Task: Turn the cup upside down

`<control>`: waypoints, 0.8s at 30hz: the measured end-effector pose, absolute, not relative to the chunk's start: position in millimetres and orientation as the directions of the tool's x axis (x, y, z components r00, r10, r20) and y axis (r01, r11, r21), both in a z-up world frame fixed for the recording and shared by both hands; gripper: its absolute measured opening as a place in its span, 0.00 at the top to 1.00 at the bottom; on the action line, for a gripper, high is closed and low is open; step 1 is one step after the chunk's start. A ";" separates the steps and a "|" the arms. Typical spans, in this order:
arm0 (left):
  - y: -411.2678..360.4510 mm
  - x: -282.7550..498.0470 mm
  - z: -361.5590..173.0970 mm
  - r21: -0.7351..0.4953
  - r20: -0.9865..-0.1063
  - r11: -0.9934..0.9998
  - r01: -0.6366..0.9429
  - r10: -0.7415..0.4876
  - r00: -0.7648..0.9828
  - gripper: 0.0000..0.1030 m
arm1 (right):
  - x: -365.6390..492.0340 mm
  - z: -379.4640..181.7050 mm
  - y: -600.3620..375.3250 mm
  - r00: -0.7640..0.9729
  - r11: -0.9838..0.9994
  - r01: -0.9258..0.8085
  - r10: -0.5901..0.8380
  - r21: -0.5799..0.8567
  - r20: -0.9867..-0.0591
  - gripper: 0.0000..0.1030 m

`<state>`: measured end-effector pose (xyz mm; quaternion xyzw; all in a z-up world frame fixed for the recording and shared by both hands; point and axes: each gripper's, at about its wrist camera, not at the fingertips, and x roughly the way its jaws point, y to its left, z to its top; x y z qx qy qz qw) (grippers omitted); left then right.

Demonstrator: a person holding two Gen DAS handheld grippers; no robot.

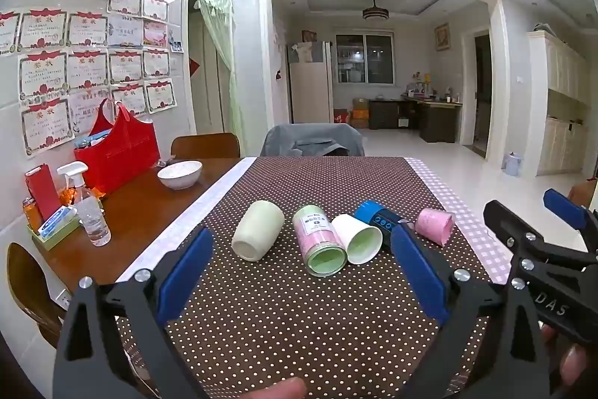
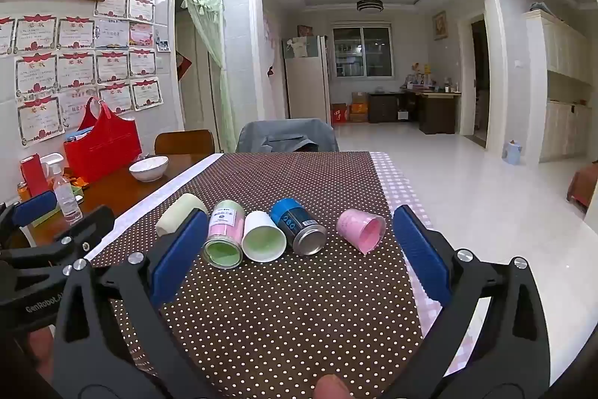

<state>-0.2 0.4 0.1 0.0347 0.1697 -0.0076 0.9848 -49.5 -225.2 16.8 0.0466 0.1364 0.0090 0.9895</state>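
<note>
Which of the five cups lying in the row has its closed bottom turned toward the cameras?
The pale green cup at the left end of the row. Its closed base faces the cameras, while the other four show their open mouths.

I see a brown cloth (image 1: 299, 305) with white dots over the counter, and a pink-checked cloth (image 2: 396, 186) at its three o'clock edge. On it: a pale green cup (image 1: 258, 230), a pink-and-green tin (image 1: 319, 242), a white cup (image 1: 357, 238) green inside, a blue can (image 2: 297, 225), a pink cup (image 2: 360, 227). My left tongs (image 1: 302, 272) and right tongs (image 2: 299, 257) wear blue pads on black. At ten o'clock sits a red bag (image 1: 119, 152).
</note>
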 end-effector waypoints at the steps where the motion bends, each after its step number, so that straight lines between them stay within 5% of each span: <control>1: 0.3 -0.1 0.1 0.068 -0.337 0.997 0.025 -0.001 0.942 0.08 | -49.5 16.9 -225.2 0.963 0.995 -0.006 0.031 0.095 -0.269 0.06; 24: 10.4 2.1 2.6 0.047 -0.334 0.999 0.017 -0.001 0.943 0.08 | -50.2 27.3 -218.8 0.968 0.997 -0.019 0.038 0.080 -0.250 0.06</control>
